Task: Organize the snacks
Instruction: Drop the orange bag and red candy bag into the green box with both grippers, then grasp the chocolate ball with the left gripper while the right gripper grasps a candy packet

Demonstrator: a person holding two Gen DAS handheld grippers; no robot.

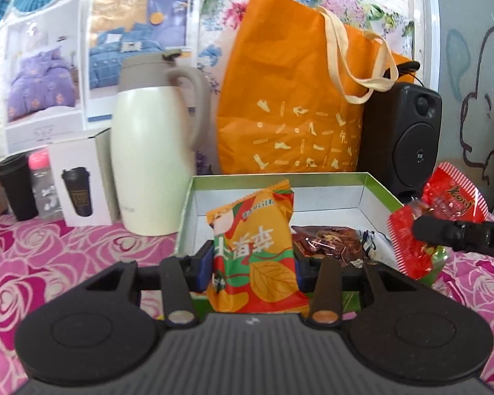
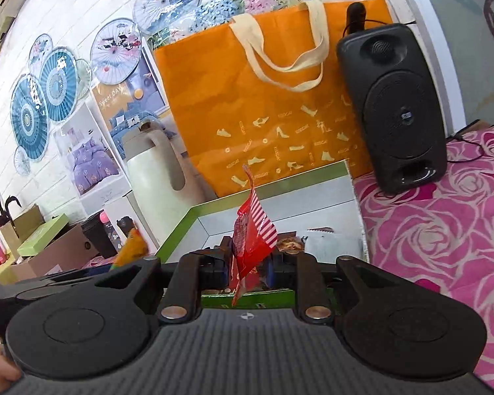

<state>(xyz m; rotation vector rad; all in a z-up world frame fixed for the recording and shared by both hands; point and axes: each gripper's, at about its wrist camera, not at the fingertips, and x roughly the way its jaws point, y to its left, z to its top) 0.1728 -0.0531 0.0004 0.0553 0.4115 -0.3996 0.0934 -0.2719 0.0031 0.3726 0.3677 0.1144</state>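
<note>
My left gripper (image 1: 253,263) is shut on an orange and green snack packet (image 1: 255,247) and holds it upright at the near edge of the green-rimmed box (image 1: 280,177). A brown snack packet (image 1: 329,240) lies inside the box. My right gripper (image 2: 249,263) is shut on a red striped snack packet (image 2: 252,240), held edge-on above the box's near edge (image 2: 270,172). In the left wrist view the red packet (image 1: 438,214) and a right finger (image 1: 461,230) hang over the box's right side.
A cream thermos jug (image 1: 151,144), an orange tote bag (image 1: 299,98) and a black speaker (image 1: 401,138) stand behind the box. A white cup carton (image 1: 82,184), a black cup and a small bottle stand at left. The cloth is pink with roses (image 2: 444,237).
</note>
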